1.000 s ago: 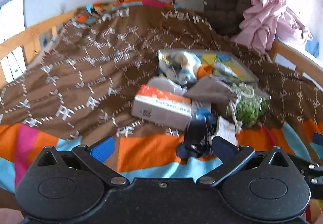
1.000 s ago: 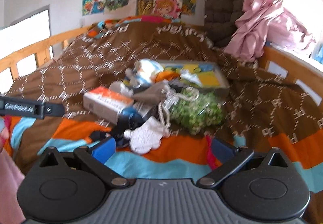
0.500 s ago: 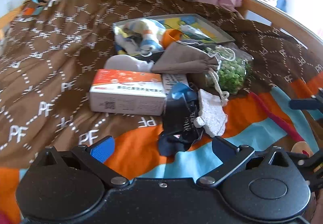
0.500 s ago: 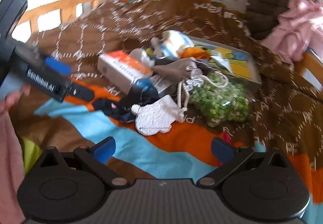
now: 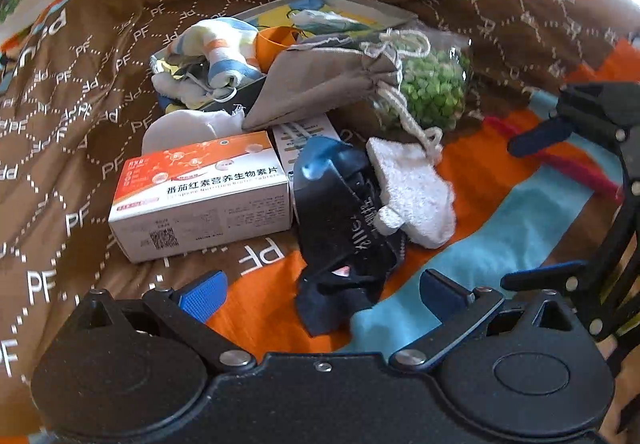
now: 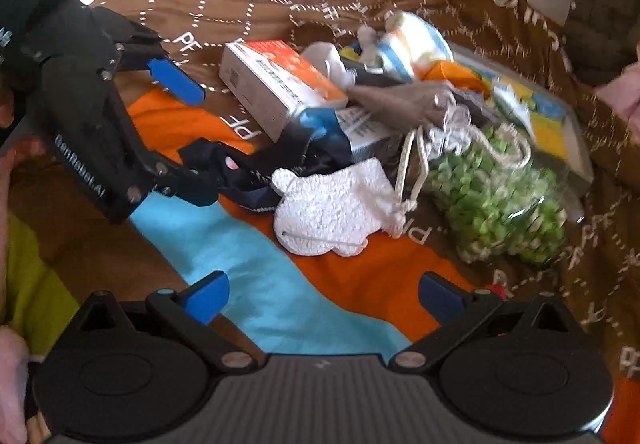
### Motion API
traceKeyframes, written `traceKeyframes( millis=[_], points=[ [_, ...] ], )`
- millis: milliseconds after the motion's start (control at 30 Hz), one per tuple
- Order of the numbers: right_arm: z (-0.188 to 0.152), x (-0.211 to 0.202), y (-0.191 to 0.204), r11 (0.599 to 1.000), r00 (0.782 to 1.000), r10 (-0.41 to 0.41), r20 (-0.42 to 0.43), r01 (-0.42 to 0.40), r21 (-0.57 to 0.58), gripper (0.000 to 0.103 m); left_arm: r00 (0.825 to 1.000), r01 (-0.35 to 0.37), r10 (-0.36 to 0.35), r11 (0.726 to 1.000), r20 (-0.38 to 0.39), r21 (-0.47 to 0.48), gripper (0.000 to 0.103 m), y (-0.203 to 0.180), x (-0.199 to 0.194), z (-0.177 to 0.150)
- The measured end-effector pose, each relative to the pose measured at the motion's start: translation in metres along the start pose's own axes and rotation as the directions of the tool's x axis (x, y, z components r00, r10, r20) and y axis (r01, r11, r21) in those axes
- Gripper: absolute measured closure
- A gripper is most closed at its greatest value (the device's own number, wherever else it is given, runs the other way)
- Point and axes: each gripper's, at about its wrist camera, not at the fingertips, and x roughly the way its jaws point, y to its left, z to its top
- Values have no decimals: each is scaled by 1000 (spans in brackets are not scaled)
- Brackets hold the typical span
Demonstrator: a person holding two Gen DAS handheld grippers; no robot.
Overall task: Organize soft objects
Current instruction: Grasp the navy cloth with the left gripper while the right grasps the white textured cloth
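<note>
Both tongs (image 5: 320,294) (image 6: 322,294) gape — one white mitt (image 5: 412,194), two boxes (image 5: 200,192).

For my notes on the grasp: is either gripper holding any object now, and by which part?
Nothing is held. The left gripper and the right gripper are both open above the blanket, short of the pile.
</note>
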Motion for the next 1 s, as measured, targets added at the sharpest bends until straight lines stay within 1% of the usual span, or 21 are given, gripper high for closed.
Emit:
traceKeyframes(
  millis=[67,133,267,367,467,500,567,633,700,800,933,1000],
  points=[
    [0,7,-3,1000,1000,6,-5,-6,18,0,1000,-8,8,1000,-6,19,1,-1,4,-1],
    [1,10,-6,999,1000,1,-4,-1,36,0,1000,3,-3,1000,-16,27,1,-2,8,-1],
    [5,14,-9,998,1000,-1,15,1,60,0,1000,3,-1,998,-25,69,2,-7,16,-3],
    [5,22,-13,997,1000,-1,2,1,74,0,1000,1,1,995,-20,98,6,-10,18,-3],
    [5,30,-16,995,1000,18,-9,-17,98,0,1000,4,-3,993,-12,118,13,-11,20,-4],
    [6,32,-17,994,1000,24,-7,-23,103,0,1000,8,-7,992,-13,123,18,-12,21,-4],
    [6,34,-17,994,1000,27,2,-27,103,1,1000,15,-14,991,-11,132,21,-13,22,-4],
    [7,37,-17,994,999,31,11,-32,108,1,1000,17,-17,991,-1,134,28,-13,23,-5],
    [8,39,-18,992,999,43,19,-45,120,1,1000,21,-22,992,13,122,34,-12,24,-4],
    [10,43,-19,990,998,54,30,-57,128,3,999,28,-30,996,21,83,39,-8,25,-3],
    [10,47,-18,987,996,78,43,-84,134,11,999,36,-38,997,28,62,50,-5,25,-2],
    [9,48,-17,987,995,85,47,-91,132,12,999,44,-46,998,26,54,54,-5,25,-1]
  ],
)
